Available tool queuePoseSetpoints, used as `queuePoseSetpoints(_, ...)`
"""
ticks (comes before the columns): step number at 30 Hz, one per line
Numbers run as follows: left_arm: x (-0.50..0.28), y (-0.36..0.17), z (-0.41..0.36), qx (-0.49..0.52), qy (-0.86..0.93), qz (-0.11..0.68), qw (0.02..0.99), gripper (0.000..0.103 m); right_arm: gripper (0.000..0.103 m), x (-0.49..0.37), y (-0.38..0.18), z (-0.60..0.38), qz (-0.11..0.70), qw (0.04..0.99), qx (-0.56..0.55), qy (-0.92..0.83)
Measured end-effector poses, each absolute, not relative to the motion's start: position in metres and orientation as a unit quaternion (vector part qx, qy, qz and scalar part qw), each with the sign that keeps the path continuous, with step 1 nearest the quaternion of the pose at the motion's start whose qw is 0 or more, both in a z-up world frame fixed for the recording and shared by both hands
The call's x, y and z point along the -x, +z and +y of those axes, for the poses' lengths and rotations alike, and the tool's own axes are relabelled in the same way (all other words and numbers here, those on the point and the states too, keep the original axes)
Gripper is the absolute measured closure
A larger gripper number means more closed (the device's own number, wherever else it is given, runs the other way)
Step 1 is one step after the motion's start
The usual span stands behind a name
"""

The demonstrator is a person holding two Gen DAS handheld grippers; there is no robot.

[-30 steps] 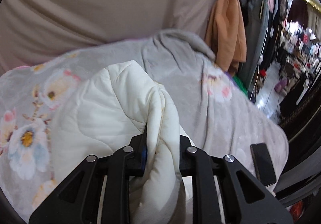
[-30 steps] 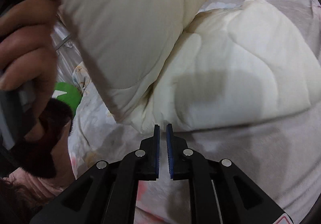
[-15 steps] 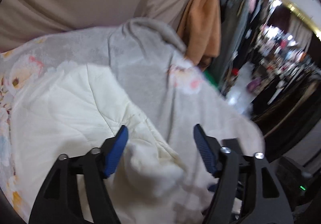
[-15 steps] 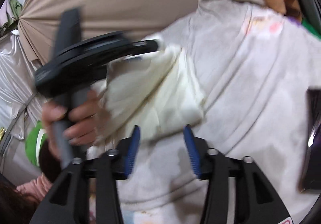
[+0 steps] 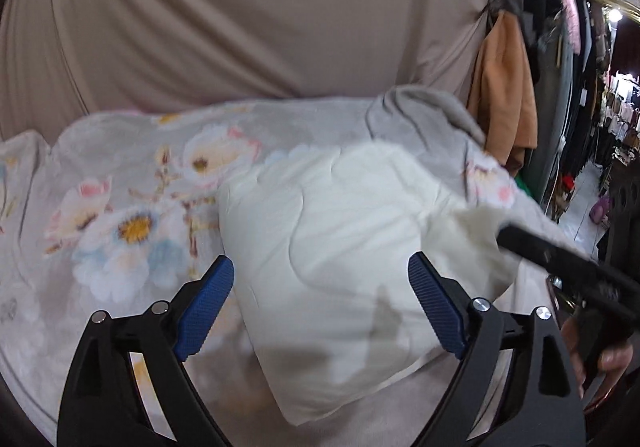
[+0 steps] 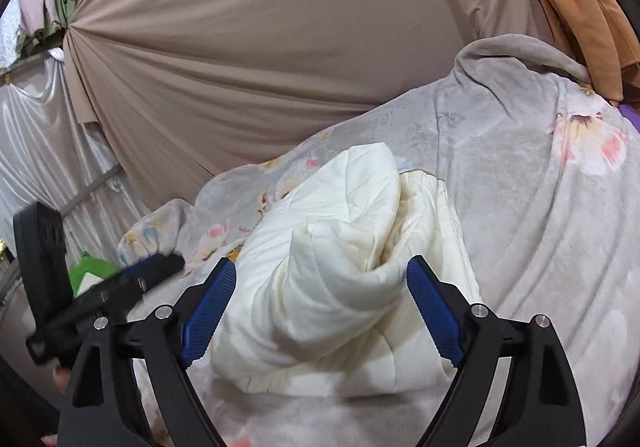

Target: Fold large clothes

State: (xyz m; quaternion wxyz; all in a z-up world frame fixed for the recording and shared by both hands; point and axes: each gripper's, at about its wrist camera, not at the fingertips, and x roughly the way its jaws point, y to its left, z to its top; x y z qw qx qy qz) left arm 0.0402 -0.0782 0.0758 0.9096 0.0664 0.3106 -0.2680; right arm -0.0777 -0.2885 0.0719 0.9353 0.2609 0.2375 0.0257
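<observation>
Release after a fold: my left gripper (image 5: 320,303) and right gripper (image 6: 320,307), jaws just opened wide and empty, hover over the cream jacket (image 5: 344,247) lying bundled on the floral blanket (image 5: 132,223); next, I judge, regrip an edge.

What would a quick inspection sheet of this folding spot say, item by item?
Surface: grey floral plush blanket, rumpled.
Job's things: cream quilted padded garment, folded into a bundle and lying on the blanket.
Clutter: green object at the blanket's edge.
Grippers: left hand-held gripper and right hand-held gripper have just been opening; nothing held.
Cables: nothing seen.
Surroundings: beige draped curtain, orange hanging garment.
</observation>
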Motion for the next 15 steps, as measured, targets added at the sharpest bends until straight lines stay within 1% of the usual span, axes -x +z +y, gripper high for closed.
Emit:
queuePoseSetpoints(1, -0.043, 0.067, -0.079, -0.064, -0.269, 0.323, 0.905, 0.020, 0.064, 0.074, 0.070, -0.287, 0.243, 0.938, -0.246, 0.016)
queuePoseSetpoints(3, -0.045, 0.055, -0.084, -0.063, -0.273, 0.336, 0.899, 0.023, 0.077, 0.077, 0.068, -0.293, 0.233, 0.938, -0.254, 0.025)
queuePoseSetpoints(4, -0.046, 0.051, -0.085, -0.060, -0.276, 0.339, 0.898, 0.023, 0.081, 0.080, 0.066, -0.300, 0.225, 0.937, -0.265, 0.032)
queuePoseSetpoints(6, -0.047, 0.048, -0.089, -0.059, -0.282, 0.342, 0.894, 0.023, 0.088, 0.093, 0.063, -0.311, 0.204, 0.935, -0.286, 0.045)
queuePoseSetpoints(8, -0.046, 0.044, -0.094, -0.062, -0.290, 0.346, 0.890, 0.022, 0.090, 0.100, 0.053, -0.321, 0.198, 0.932, -0.300, 0.042)
queuePoseSetpoints(11, -0.048, 0.030, -0.107, -0.075, -0.289, 0.356, 0.885, 0.022, 0.091, 0.096, 0.023, -0.334, 0.236, 0.915, -0.327, 0.017)
queuePoseSetpoints(15, -0.041, 0.016, -0.125, -0.122, -0.268, 0.339, 0.893, 0.021, 0.090, 0.082, -0.020, -0.343, 0.294, 0.885, -0.360, 0.001)
